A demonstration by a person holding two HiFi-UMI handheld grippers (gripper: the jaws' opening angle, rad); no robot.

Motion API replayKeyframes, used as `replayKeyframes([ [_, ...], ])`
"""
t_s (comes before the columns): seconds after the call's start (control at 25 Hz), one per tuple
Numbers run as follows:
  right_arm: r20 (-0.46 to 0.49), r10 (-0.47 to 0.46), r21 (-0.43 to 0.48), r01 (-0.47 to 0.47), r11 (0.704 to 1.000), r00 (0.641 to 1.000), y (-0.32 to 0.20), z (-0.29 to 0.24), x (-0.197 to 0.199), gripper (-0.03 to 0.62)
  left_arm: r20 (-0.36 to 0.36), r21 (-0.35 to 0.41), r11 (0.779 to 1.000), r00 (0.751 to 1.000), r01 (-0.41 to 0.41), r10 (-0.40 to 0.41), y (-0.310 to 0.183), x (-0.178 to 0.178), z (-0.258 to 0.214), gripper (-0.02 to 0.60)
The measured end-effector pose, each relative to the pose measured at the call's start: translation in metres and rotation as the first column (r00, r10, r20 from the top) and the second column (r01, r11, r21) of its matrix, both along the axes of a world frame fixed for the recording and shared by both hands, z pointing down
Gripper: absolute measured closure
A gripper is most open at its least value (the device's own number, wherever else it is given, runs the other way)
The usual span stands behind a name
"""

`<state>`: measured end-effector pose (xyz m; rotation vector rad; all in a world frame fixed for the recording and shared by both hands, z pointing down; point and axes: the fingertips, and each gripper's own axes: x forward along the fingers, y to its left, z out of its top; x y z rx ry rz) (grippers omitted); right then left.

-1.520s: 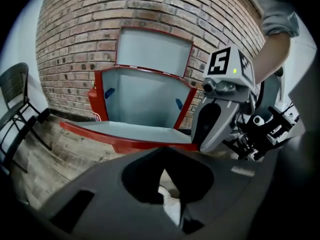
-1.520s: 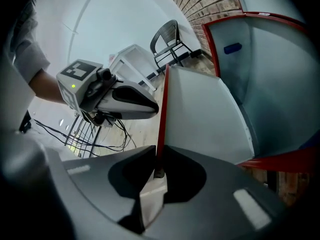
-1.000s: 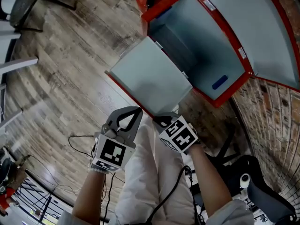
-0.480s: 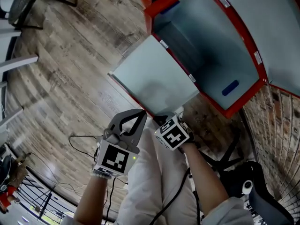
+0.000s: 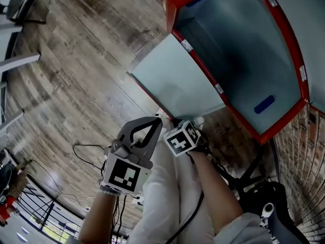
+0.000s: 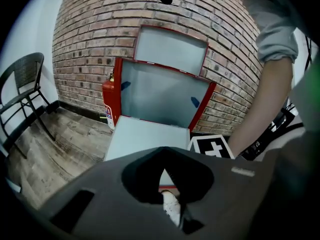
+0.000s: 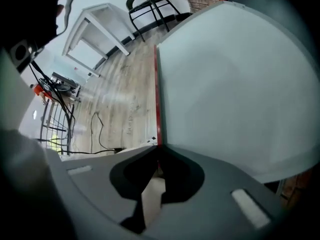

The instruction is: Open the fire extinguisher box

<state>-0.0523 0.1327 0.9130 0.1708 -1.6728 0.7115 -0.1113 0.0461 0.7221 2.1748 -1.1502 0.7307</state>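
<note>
Brick wall backs the open box. Its door is swung down, edge pinched by the right gripper. Beside it, the left gripper is closed and empty. Opening looks nearly done.

no legible text, labels or numbers anywhere

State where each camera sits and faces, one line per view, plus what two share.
Head view: on the person's head, facing steeply down at floor and open red box; forearms, trousers, left tongs, right tongs show.
Left gripper view: on the left tongs, facing brick wall and box; right forearm shows.
Right gripper view: on the right tongs, shut on the door edge, facing the floor; body parts unclear.
Shared: the door, in all three.
</note>
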Motion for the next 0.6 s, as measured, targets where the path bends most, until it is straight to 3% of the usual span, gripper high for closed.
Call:
replayKeyframes([
  [0.44, -0.182, 0.049, 0.161, -0.020, 0.987, 0.982, -0.029, 0.052, 0.017, 0.565, -0.006, -0.010, 1.000, 1.000, 0.008, -0.008, -0.008, -0.006, 0.015, 0.583],
  [0.6, -0.219, 0.143, 0.209, -0.097, 0.973, 0.965, -0.047, 0.063, 0.033, 0.557, -0.006, -0.001, 1.000, 1.000, 0.005, -0.005, -0.011, -0.009, 0.023, 0.583],
])
